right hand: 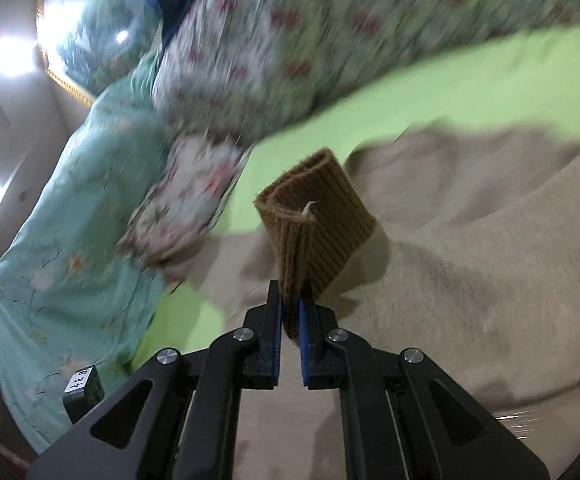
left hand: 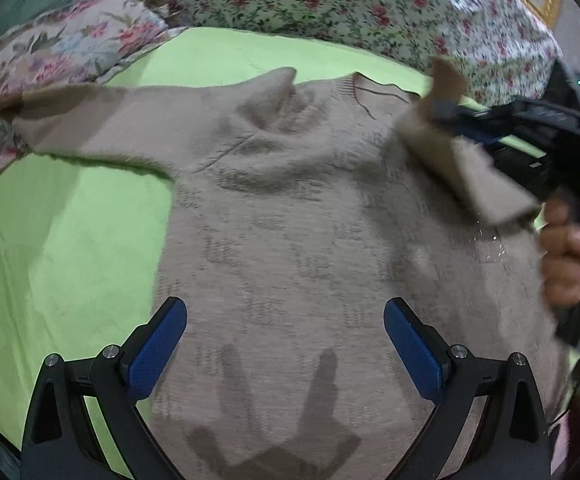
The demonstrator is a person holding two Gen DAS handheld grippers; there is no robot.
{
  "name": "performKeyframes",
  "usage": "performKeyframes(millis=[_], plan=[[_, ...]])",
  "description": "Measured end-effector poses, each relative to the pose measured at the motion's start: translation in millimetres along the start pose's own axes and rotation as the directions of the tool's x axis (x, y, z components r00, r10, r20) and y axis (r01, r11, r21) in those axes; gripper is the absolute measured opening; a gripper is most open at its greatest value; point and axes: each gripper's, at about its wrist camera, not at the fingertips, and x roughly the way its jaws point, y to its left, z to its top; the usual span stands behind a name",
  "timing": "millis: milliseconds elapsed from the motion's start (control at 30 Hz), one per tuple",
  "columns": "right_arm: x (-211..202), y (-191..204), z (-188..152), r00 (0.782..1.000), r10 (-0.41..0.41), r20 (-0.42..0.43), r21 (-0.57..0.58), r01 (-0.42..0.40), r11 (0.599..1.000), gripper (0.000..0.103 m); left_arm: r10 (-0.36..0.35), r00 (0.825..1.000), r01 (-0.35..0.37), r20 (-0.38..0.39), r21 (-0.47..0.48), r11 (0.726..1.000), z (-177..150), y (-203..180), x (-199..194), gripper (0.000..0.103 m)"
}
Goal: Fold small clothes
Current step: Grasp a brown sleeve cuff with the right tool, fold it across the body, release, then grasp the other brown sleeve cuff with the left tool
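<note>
Green sheet (left hand: pixel 70 240), sweater (left hand: pixel 290 220), ribbed cuff (right hand: pixel 322 216) clamped

The right gripper (right hand: pixel 290 304) pinched the ribbed brown cuff (right hand: pixel 318 216) between its blue pads, the cuff standing up above the beige sweater (right hand: pixel 470 280). Behind lay a green sheet (right hand: pixel 450 92) and floral bedding (right hand: pixel 274 40) (blurred).

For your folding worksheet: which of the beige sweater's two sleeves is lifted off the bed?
The sleeve pinched at its brown ribbed cuff by the right gripper; the other sleeve lies flat across the green sheet.
</note>
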Motion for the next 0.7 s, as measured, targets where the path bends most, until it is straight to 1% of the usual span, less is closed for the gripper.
performKeyframes(millis=[67,167,233,300,333,400,533,600,667,700], plan=[[32,11,-8,0.999,0.017,-0.042,0.005,-0.017,1.000,0.008,-0.022,1.000,0.022,0.001,-0.021,1.000,1,8,1,0.099],[66,18,-17,0.994,0.047,-0.094,0.017,-0.046,0.999,0.008,-0.060,0.998,0.060,-0.001,-0.049,0.997,2,17,6,0.099],[80,15,-20,0.991,0.046,-0.124,0.039,-0.042,0.998,0.014,-0.091,0.996,0.091,-0.008,-0.062,0.994,5,20,13,0.099],[84,11,-25,0.988,0.052,-0.146,0.064,-0.043,0.997,0.021,-0.128,0.992,0.126,-0.016,-0.076,0.989,12,21,22,0.099],[80,8,-25,0.988,0.063,-0.144,0.073,-0.052,0.996,0.025,-0.154,0.988,0.152,-0.022,-0.088,0.984,18,20,29,0.099],[65,5,-26,0.991,0.070,-0.113,0.077,-0.062,0.995,0.029,-0.196,0.980,0.193,-0.022,-0.099,0.976,28,19,38,0.099],[14,-9,-29,1.000,0.000,-0.016,0.091,0.001,0.996,0.029,-0.259,0.965,0.251,-0.043,-0.134,0.959,57,12,74,0.100],[-17,-20,-35,0.998,-0.044,0.036,0.106,0.040,0.994,0.029,-0.259,0.965,0.249,-0.047,-0.158,0.956,68,12,89,0.098],[-45,-30,-44,0.993,-0.088,0.077,0.122,0.078,0.989,0.029,-0.260,0.966,0.255,-0.006,-0.179,0.950,80,13,96,0.097],[-59,-35,-49,0.989,-0.108,0.100,0.135,0.094,0.986,0.029,-0.258,0.966,0.258,0.026,-0.188,0.948,86,13,98,0.089]])
